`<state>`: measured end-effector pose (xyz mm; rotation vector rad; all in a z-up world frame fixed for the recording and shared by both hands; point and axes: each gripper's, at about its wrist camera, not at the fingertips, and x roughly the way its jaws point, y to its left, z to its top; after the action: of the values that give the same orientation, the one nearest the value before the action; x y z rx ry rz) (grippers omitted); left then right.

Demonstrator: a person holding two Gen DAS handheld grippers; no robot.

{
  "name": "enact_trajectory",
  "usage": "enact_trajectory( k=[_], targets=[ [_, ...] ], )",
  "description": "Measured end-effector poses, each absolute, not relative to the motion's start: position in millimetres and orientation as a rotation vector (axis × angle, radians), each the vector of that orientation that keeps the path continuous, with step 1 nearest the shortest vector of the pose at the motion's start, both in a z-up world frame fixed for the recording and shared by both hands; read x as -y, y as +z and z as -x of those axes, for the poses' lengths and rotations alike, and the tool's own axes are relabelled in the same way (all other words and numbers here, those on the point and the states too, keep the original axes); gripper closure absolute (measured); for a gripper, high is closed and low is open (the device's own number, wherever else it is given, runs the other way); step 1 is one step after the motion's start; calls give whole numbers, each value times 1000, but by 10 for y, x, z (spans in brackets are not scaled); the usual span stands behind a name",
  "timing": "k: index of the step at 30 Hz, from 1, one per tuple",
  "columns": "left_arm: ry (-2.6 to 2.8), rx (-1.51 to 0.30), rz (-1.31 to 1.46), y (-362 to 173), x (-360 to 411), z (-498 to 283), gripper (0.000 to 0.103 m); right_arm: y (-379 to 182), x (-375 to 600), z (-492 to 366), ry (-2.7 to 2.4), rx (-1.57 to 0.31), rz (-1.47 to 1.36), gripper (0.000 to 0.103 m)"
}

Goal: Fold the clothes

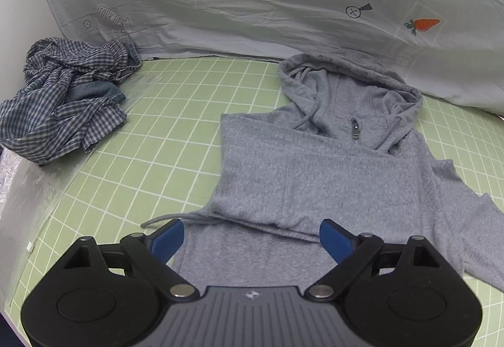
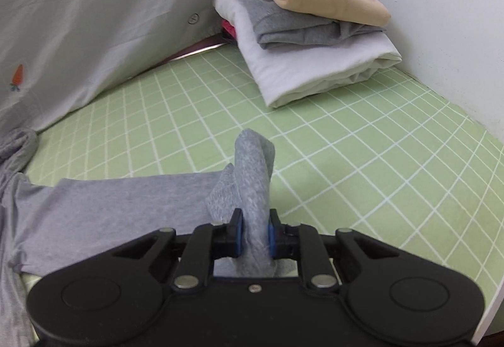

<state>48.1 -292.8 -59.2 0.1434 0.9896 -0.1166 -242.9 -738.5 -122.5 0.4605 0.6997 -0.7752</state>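
**One sleeve folded in, the other sleeve in a pinch**

A grey hoodie (image 1: 318,170) lies flat on the green checked sheet (image 1: 176,133). Its hood points up toward the pale cloth with carrots (image 1: 239,0) at the back. One sleeve is folded across the body of the hoodie. A drawstring (image 1: 176,218) sticks out onto the sheet by the hem.

The left gripper (image 1: 252,236) hangs low over the bottom part of the hoodie. Its two blue fingers (image 1: 168,238) are wide apart and hold nothing.

The right gripper (image 2: 254,235) is squeezed tight on the end of the other sleeve (image 2: 252,177). The cuff stands up between the blue pads (image 2: 271,238) and pokes out past them. The rest of that sleeve lies stretched on the sheet, running back to the hoodie on the left in the right wrist view.

A crumpled blue checked shirt (image 1: 66,98) sits in a heap at the far left of the sheet, well apart from the hoodie. A bit of clear plastic (image 1: 28,186) lies by it at the edge.

In the far right corner, by the white wall (image 2: 441,16), there is a pile of folded clothes (image 2: 302,25). A tan piece is on top, then a grey one, then a white one, and a bit of pink peeks out under them.
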Motion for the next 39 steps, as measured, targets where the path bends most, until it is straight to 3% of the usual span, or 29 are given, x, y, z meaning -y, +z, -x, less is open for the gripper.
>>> enact_trajectory(
  k=[9,32,34,35,36,38,39],
  targets=[
    [-94,-1047,-175,-725,2493,-501,10,-841,6630,2054,-644,-668,-476,86],
    [-61,-1123,-125,-1166,1931,-1416,10,-965,5054,-114,-253,-749,-542,84],
    [-52,-1132,-115,-1209,1913,-1418,10,-939,4882,-287,-192,-763,-473,70],
    [-45,-1139,-107,-1231,1902,-1417,10,-941,4806,-344,-181,-781,-420,53],
    [-39,-1146,-96,-1243,1891,-1411,10,-950,4757,-371,-175,-796,-381,45],
    [-28,-1153,-85,-1247,1885,-1391,10,-964,4748,-352,-187,-815,-355,41],
    [-25,-1152,-86,-1238,1892,-1376,10,-961,4778,-314,-199,-819,-358,33]
  ],
)
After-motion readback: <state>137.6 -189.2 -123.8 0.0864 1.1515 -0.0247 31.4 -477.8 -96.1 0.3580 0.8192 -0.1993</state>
